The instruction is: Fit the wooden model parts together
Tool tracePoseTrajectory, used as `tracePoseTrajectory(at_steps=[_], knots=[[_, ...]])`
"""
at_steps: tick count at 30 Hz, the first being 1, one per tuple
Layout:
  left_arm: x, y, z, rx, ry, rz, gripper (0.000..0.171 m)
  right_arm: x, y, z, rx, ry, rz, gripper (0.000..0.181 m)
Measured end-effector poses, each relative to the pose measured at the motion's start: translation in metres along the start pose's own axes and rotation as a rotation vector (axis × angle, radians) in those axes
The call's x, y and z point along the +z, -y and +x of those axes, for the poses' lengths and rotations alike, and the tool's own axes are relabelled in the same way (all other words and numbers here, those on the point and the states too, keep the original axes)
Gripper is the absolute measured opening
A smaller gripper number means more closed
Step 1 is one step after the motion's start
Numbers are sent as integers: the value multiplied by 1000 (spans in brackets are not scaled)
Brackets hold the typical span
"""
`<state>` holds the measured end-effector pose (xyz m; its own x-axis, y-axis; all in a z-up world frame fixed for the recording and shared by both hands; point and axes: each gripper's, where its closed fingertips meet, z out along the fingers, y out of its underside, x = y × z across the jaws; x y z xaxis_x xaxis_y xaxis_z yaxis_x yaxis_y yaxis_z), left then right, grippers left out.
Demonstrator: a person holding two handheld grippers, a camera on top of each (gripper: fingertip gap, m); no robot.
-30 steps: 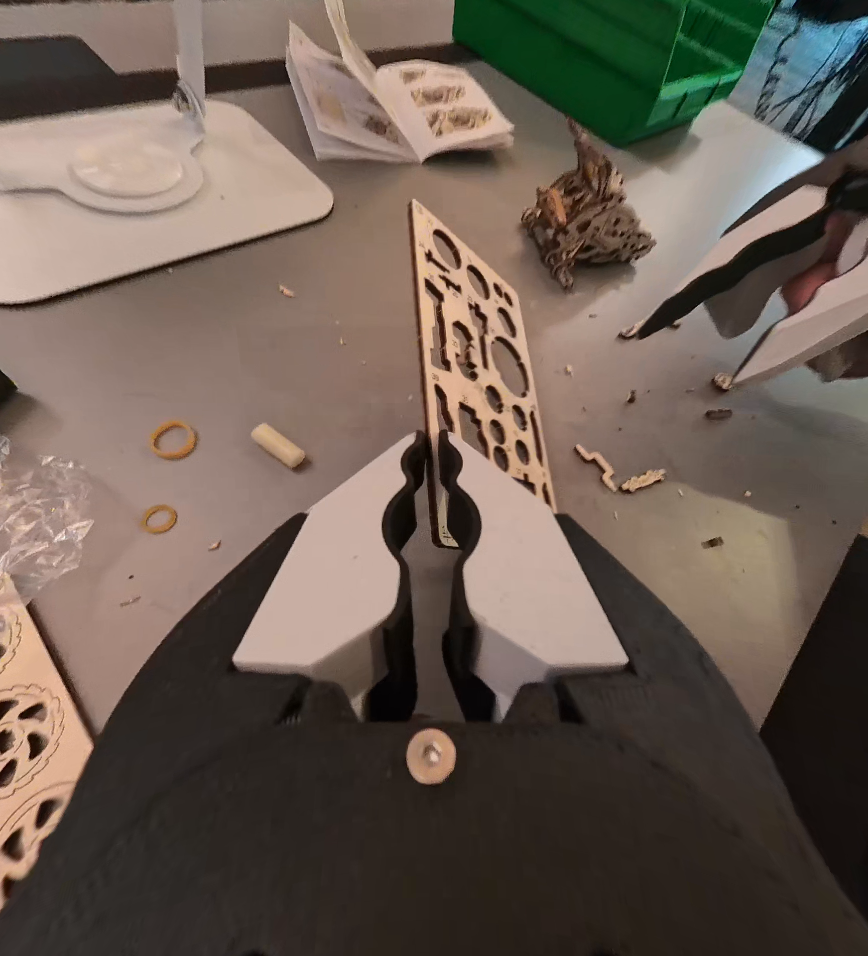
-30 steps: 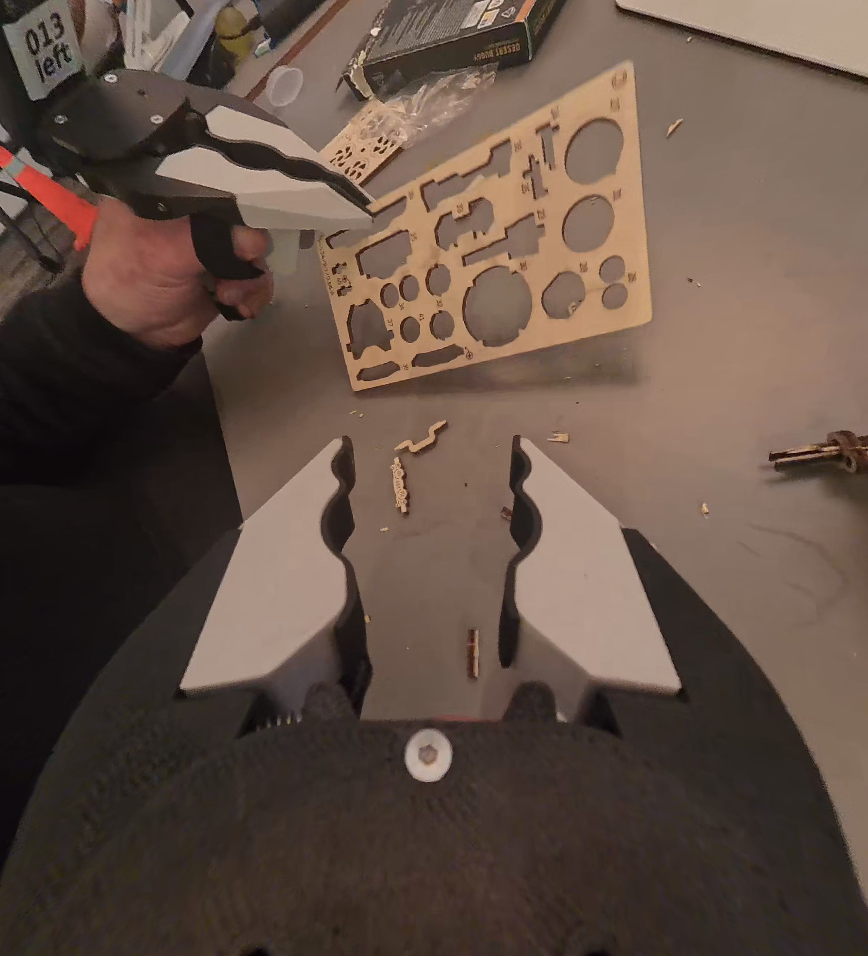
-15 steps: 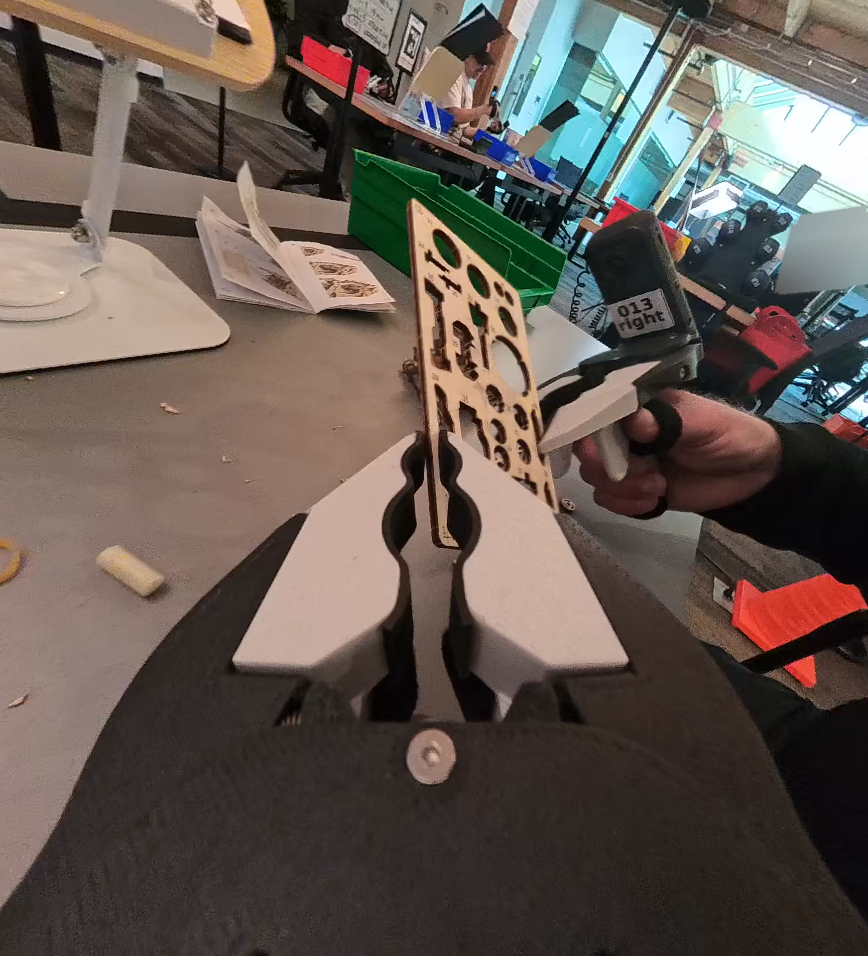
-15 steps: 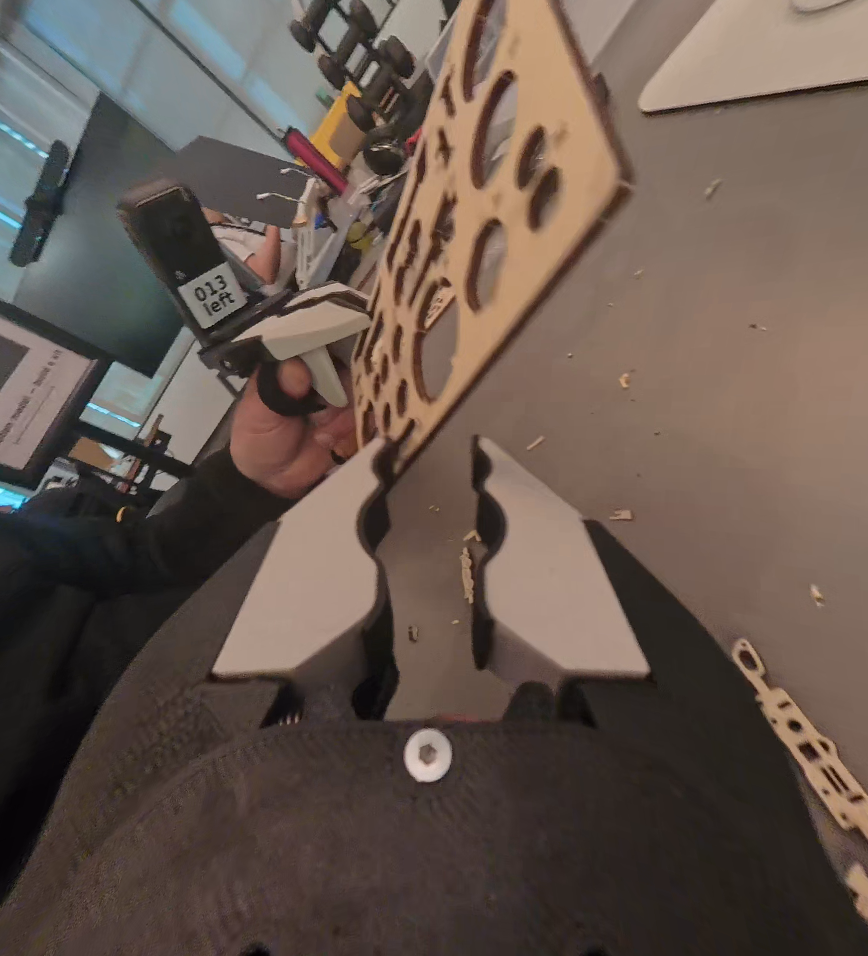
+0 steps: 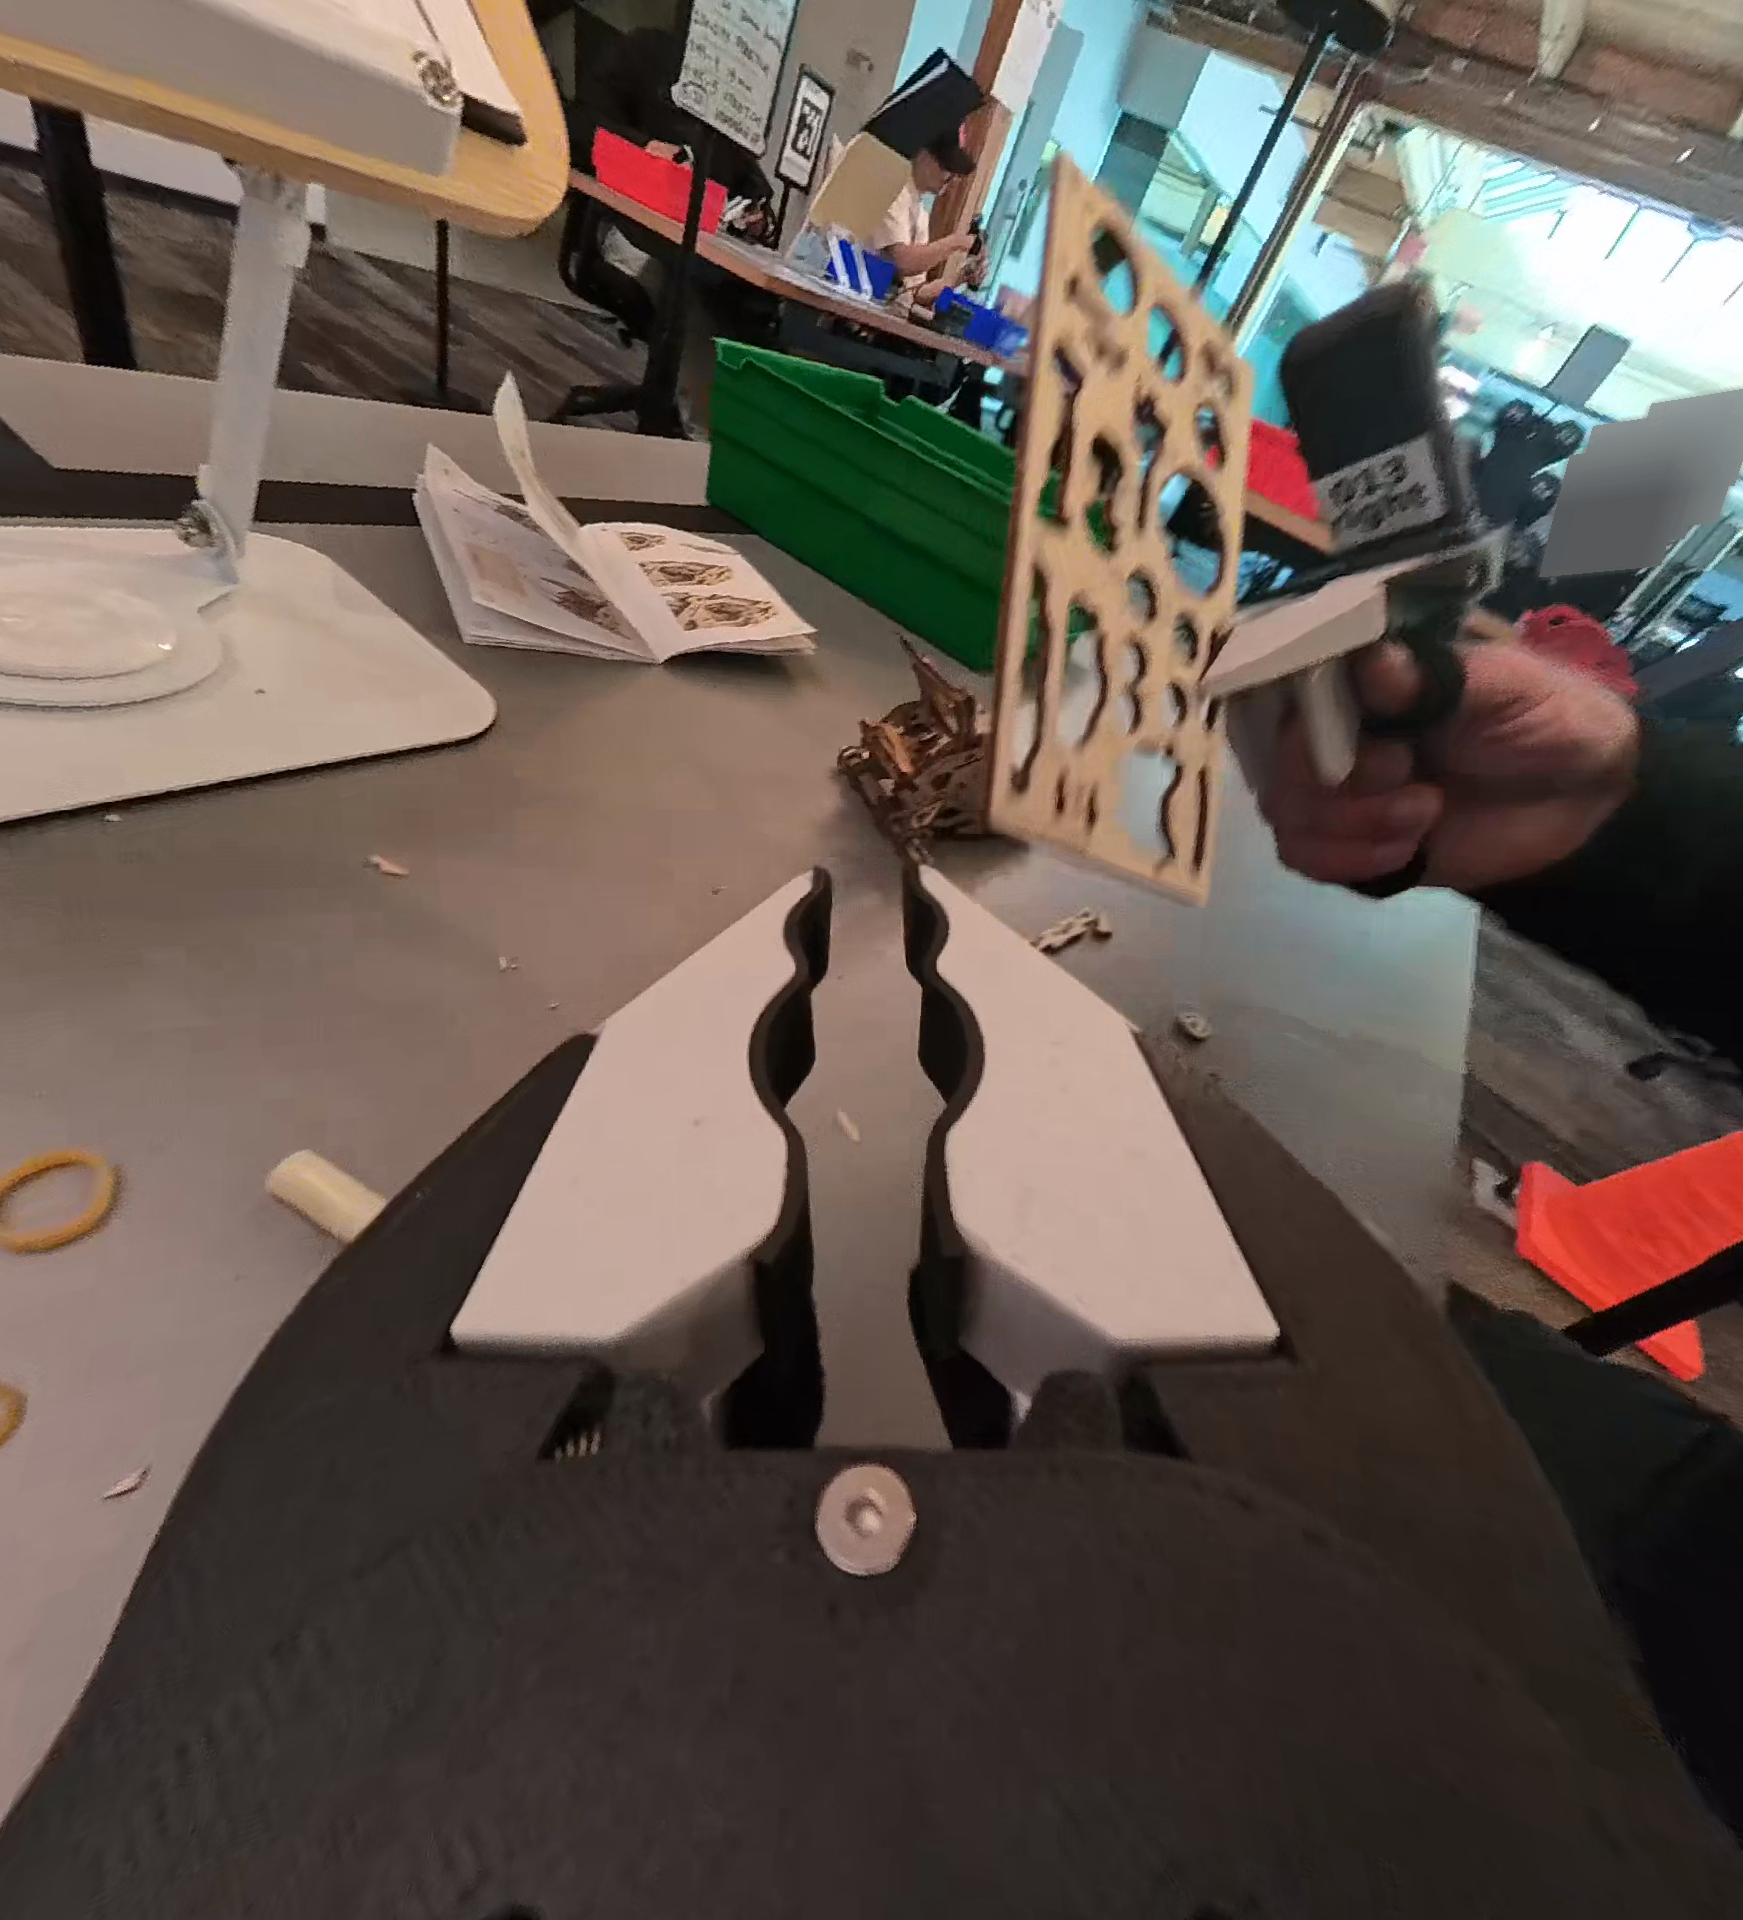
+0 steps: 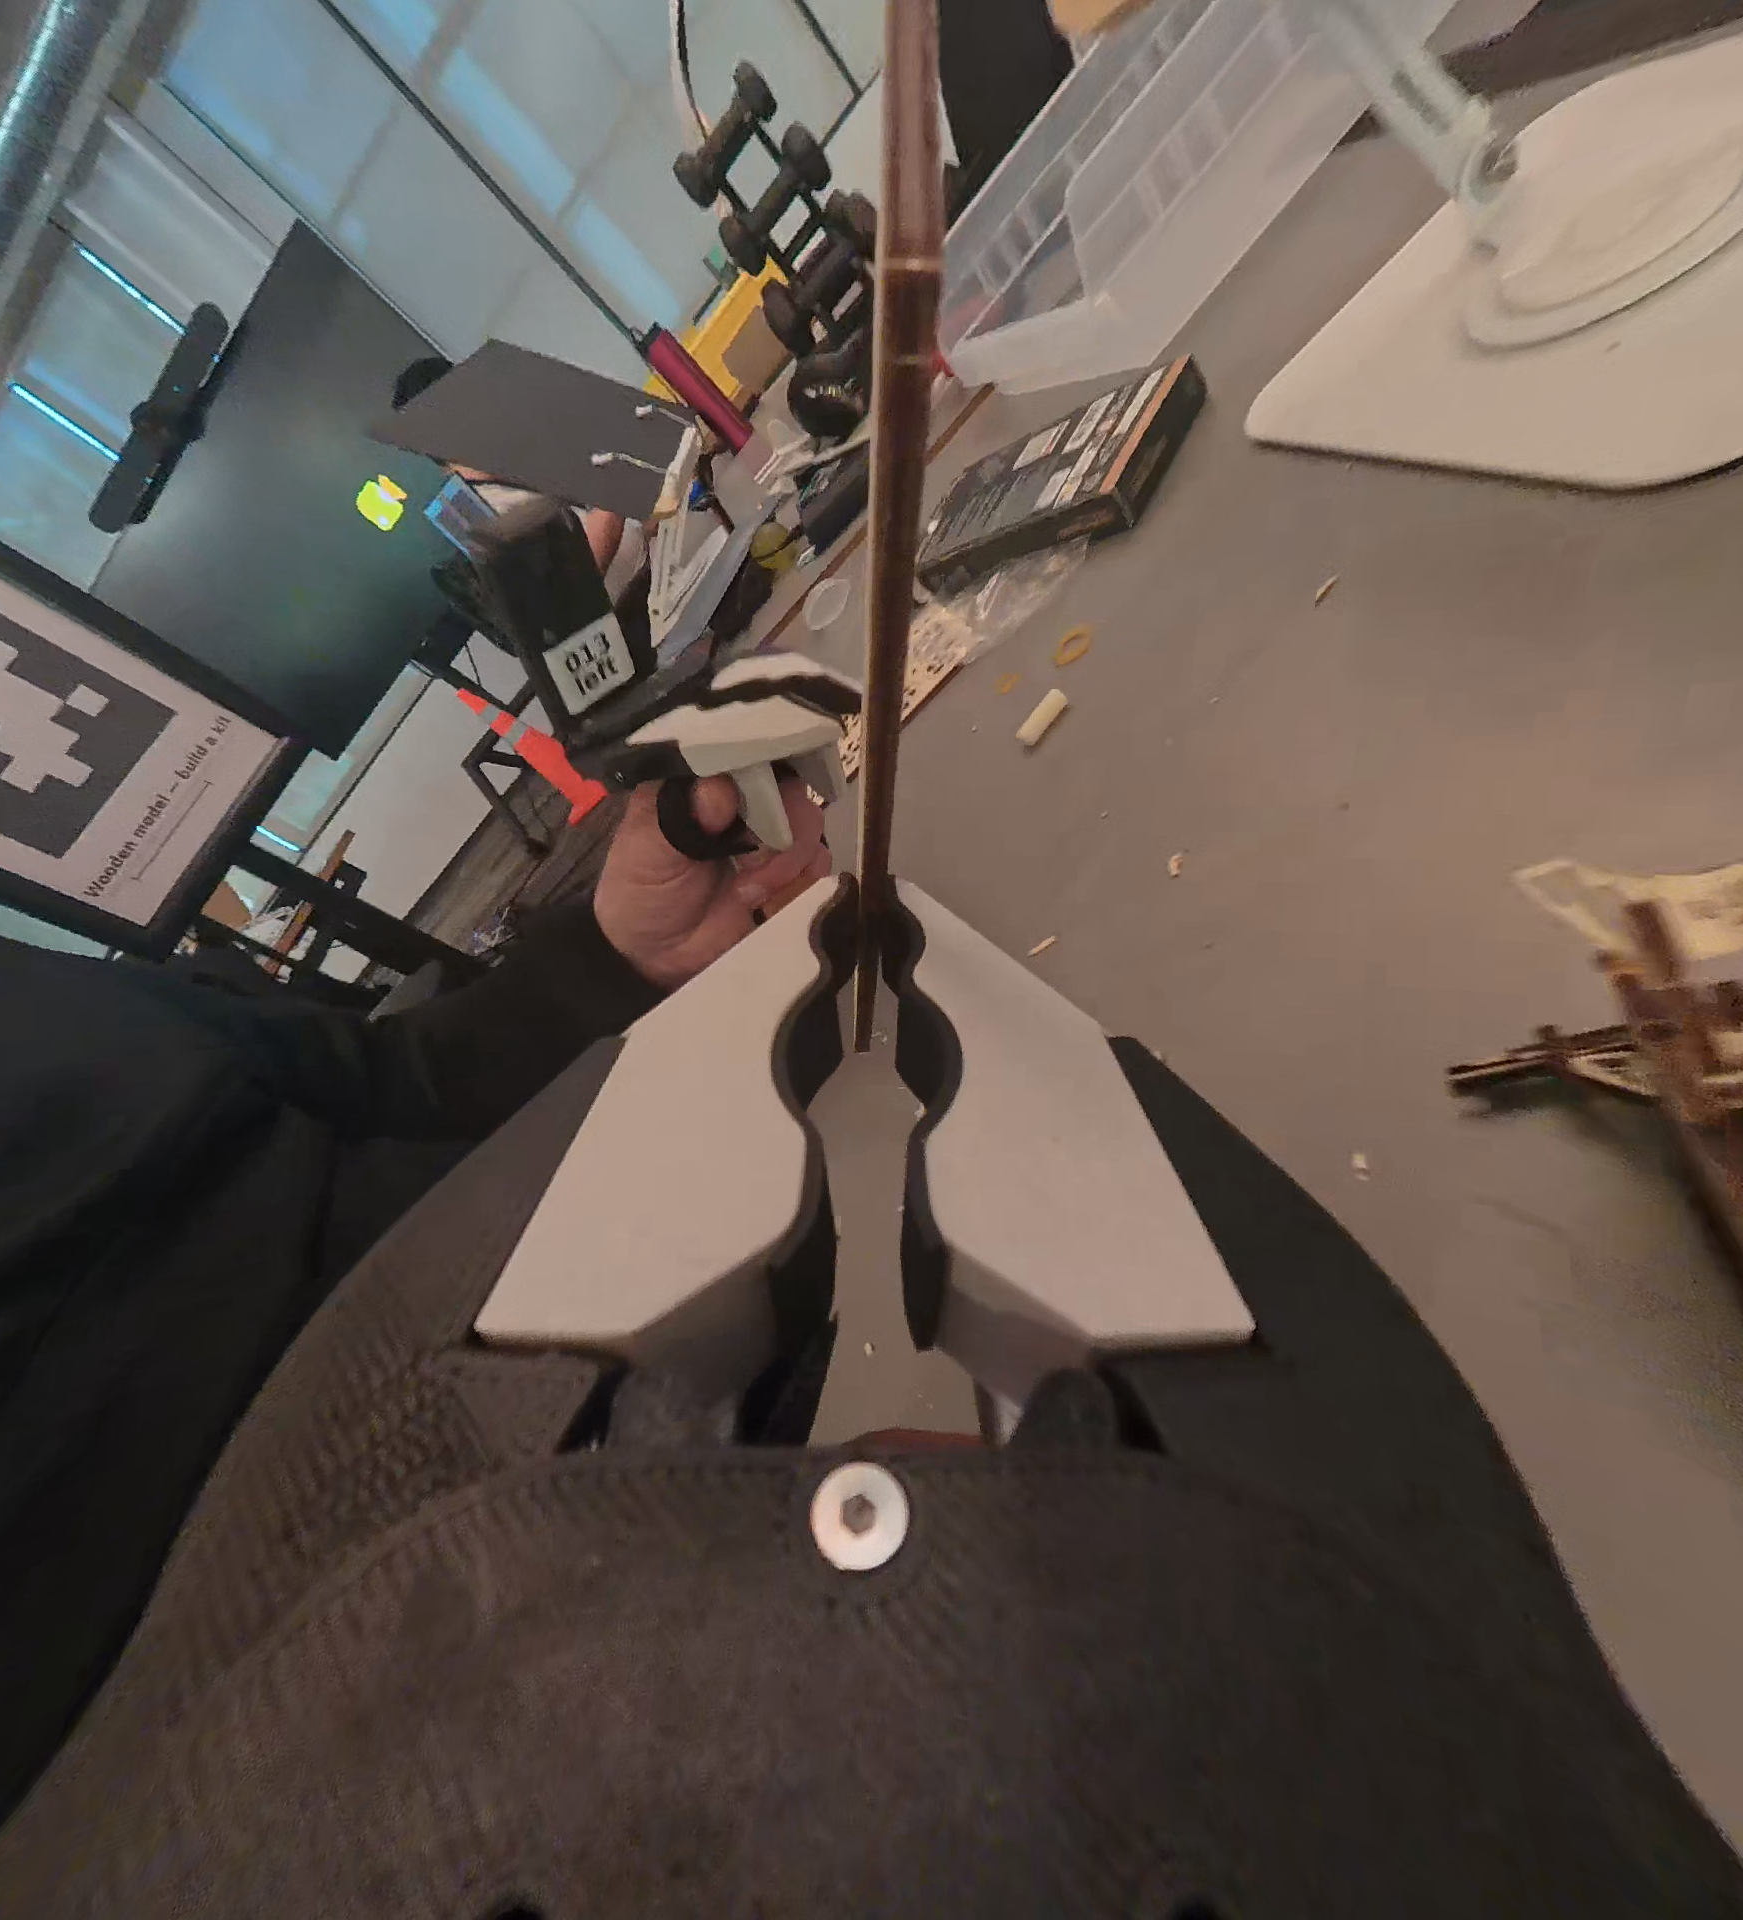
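Observation:
A flat wooden parts sheet (image 5: 1121,540) with many cut-out holes stands upright in the air at the right of the left wrist view. My right gripper (image 6: 872,914) is shut on its edge; in the right wrist view I see the sheet (image 6: 903,520) edge-on, a thin dark strip rising from between the pads. The right gripper also shows in the left wrist view (image 5: 1293,644), clamped on the sheet's side. My left gripper (image 5: 867,894) is open with nothing between its fingers, above the grey table (image 5: 327,935). A half-built wooden model (image 5: 914,758) lies on the table beyond it.
A white lamp base (image 5: 171,665), an open booklet (image 5: 618,592) and a green bin (image 5: 846,509) stand at the back. Rubber bands (image 5: 46,1200), a small white peg (image 5: 321,1205) and wood scraps lie on the table. A dark box (image 6: 1064,478) and another cut sheet (image 6: 934,660) lie farther off. The gap from one gripper's tips to the other's is roughly 12 centimeters.
My left gripper opened and let go of the wooden sheet. My right gripper closed on the sheet's edge and now carries it, lifted off the table and to the right.

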<state>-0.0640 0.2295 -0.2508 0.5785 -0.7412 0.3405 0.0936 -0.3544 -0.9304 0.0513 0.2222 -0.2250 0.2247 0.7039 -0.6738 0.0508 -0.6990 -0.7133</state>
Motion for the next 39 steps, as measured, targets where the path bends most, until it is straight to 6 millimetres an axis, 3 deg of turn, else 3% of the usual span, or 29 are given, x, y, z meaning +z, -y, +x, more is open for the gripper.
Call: tracePoseTrajectory(at_steps=[4,6,10,12,13,16,21,22,24,25,28,32,35,39], knots=[[3,-10,-7,38,26,-21,11,-52,39,11,-59,-86,49,1],[6,-14,-7,65,33,-37,11,-101,73,26,-127,-223,83,1],[7,-15,-8,113,58,-47,2,-221,140,68,-195,-528,74,1],[10,-19,-10,121,68,-73,0,-271,153,107,-158,-679,-36,0],[12,-19,-10,122,69,-72,0,-286,151,125,-104,-692,-115,1],[17,-14,-10,140,58,-53,0,-316,149,177,30,-711,-235,1],[23,-17,-11,189,70,-87,0,-327,128,254,154,-769,-401,2],[25,-18,-11,195,70,-91,0,-327,129,267,167,-789,-387,10],[27,-19,-12,197,66,-104,0,-335,126,289,177,-871,-396,50],[27,-19,-13,196,67,-105,0,-338,127,295,184,-893,-379,56],[28,-19,-14,190,68,-106,0,-345,137,290,129,-942,-289,37],[29,-18,-15,189,70,-107,1,-351,148,259,31,-978,-169,39],[29,-19,-15,193,75,-114,3,-339,148,221,-75,-951,-118,41],[29,-23,-17,198,97,-142,16,-303,134,158,-248,-883,-40,45]])
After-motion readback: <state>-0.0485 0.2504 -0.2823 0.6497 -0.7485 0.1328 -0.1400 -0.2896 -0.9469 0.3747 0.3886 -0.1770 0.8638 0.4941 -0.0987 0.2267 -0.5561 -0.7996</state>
